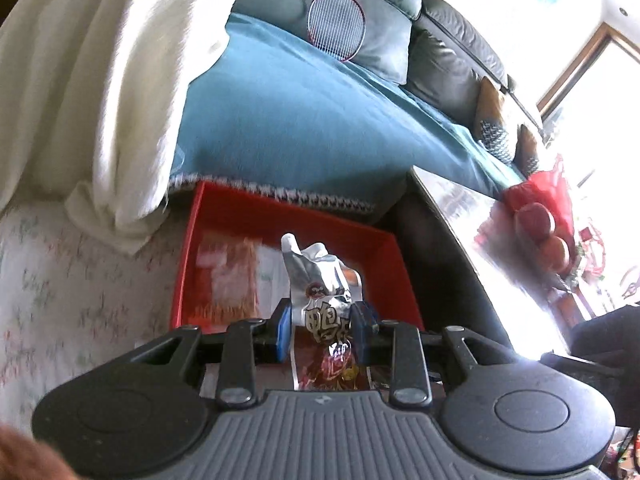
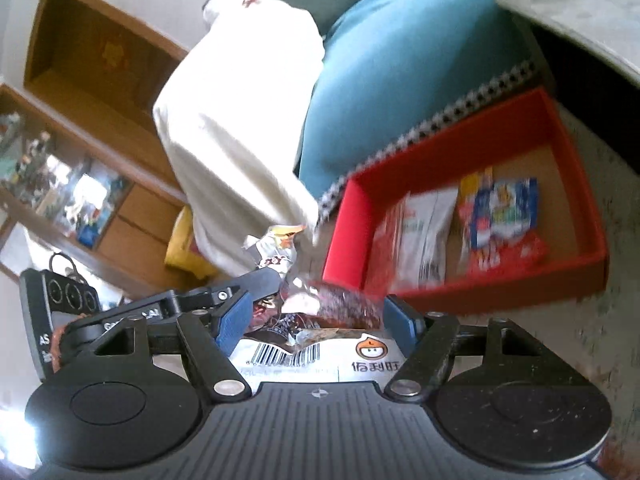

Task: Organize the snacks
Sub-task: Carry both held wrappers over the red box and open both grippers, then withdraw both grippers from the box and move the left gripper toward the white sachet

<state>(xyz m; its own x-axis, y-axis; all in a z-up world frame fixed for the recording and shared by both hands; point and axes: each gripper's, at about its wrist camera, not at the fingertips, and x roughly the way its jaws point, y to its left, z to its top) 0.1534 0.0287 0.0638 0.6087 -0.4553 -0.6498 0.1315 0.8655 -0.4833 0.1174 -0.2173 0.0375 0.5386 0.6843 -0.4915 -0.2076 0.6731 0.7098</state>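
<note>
My left gripper (image 1: 322,330) is shut on a silver and red snack packet (image 1: 320,288) and holds it upright over the near end of the red box (image 1: 292,208). The box holds blurred packets. In the right wrist view the same box (image 2: 440,148) lies to the right with a white packet (image 2: 428,232) and a colourful blue and red packet (image 2: 504,220) inside. My right gripper (image 2: 316,320) has its blue pads on either side of a white and dark snack packet (image 2: 320,344). The left gripper (image 2: 248,296) with its silver packet (image 2: 276,248) shows just left of it.
A sofa with a teal blanket (image 1: 304,112) lies behind the box, a white cloth (image 1: 92,80) draped beside it. A badminton racket (image 1: 337,24) leans on the cushion. A glass table (image 1: 500,220) with a red bag of fruit (image 1: 540,216) stands right. A wooden cabinet (image 2: 80,120) stands left.
</note>
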